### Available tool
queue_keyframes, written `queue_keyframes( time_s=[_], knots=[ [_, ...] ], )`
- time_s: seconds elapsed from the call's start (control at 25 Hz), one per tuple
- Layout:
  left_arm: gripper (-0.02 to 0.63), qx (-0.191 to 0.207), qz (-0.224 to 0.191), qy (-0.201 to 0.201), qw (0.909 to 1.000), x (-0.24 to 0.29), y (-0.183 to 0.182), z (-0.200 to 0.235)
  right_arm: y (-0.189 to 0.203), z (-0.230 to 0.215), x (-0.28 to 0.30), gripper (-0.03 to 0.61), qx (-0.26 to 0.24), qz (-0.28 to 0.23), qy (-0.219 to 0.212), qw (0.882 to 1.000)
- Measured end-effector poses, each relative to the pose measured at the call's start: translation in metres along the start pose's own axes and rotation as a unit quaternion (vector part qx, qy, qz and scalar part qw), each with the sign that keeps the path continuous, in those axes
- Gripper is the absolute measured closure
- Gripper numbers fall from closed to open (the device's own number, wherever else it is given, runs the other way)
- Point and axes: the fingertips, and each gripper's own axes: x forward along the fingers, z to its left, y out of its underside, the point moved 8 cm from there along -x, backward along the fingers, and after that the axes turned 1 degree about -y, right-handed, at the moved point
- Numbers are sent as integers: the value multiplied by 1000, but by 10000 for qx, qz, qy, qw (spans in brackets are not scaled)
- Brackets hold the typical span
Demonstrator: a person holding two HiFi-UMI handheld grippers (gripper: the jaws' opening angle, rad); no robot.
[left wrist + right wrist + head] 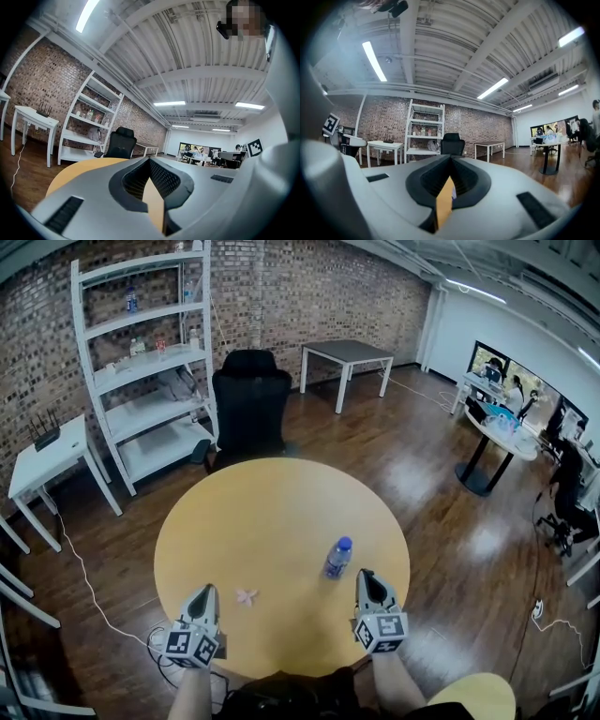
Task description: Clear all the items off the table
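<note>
Round table [281,498], bottle [337,557], pink scrap [246,596] toward front edge (chair [249,399] beyond far edge)

Two grey hand-held grippers, a dark top.

Wore a dark top [291,697], with forearms left uncovered. Carried a left gripper [205,591] and a right gripper [366,576] of one make: cased in smooth light grey shells, broad at the rear and tapered to a narrow nose. Topped each at the rear with a white cube [192,645] printed with black square markers. Lined the jaws inside with black pads [164,179] of a fine meshed texture, framed by a dark rounded collar. Set black slotted rectangles [532,204] into the grey shell on either side, alike in the left gripper view and the right gripper view.
</note>
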Motion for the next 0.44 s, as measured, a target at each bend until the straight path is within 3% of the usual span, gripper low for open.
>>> queue_keyframes(
  time_s=[0.44],
  knots=[
    [614,20,37,-153,9999,-7,0,15,-2,14,7,577,-120,-9,-94,9999]
  ],
)
